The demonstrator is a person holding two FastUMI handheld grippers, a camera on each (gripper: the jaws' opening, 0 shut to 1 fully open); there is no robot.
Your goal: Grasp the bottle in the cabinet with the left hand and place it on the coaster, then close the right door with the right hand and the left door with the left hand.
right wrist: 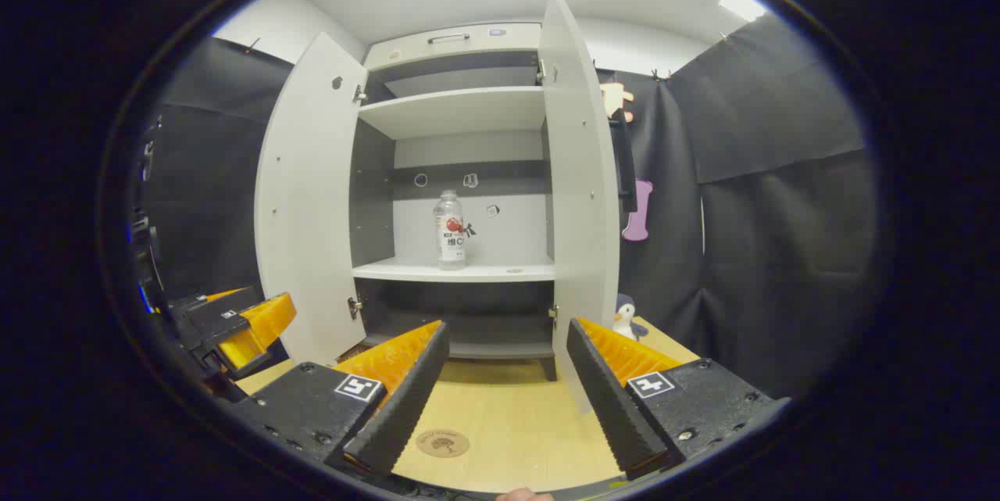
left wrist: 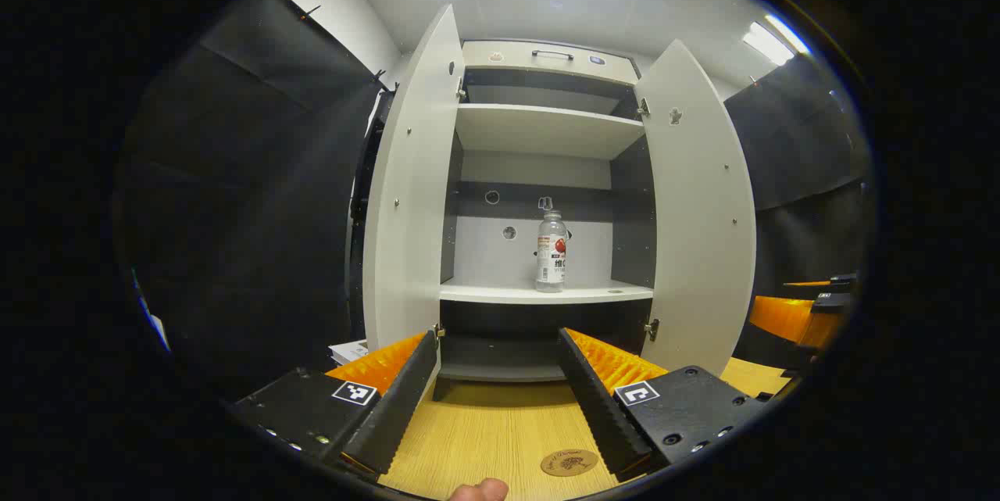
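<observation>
In the left gripper view, the cabinet (left wrist: 547,134) stands at twelve o'clock with both doors swung wide. The bottle (left wrist: 551,251) stands upright on its middle shelf (left wrist: 500,292). The left gripper (left wrist: 498,399) gapes wide, holding nothing; the coaster (left wrist: 569,462) lies at five o'clock on the table (left wrist: 484,431).

In the right gripper view, the bottle (right wrist: 450,230) stands at twelve o'clock on the same shelf. The right gripper (right wrist: 506,399) is spread wide and empty, the coaster (right wrist: 442,443) at seven o'clock.

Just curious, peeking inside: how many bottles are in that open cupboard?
1. The bottle stands upright on the middle shelf, towards its right side. Both doors stand open, though they may hide some edges.
</observation>
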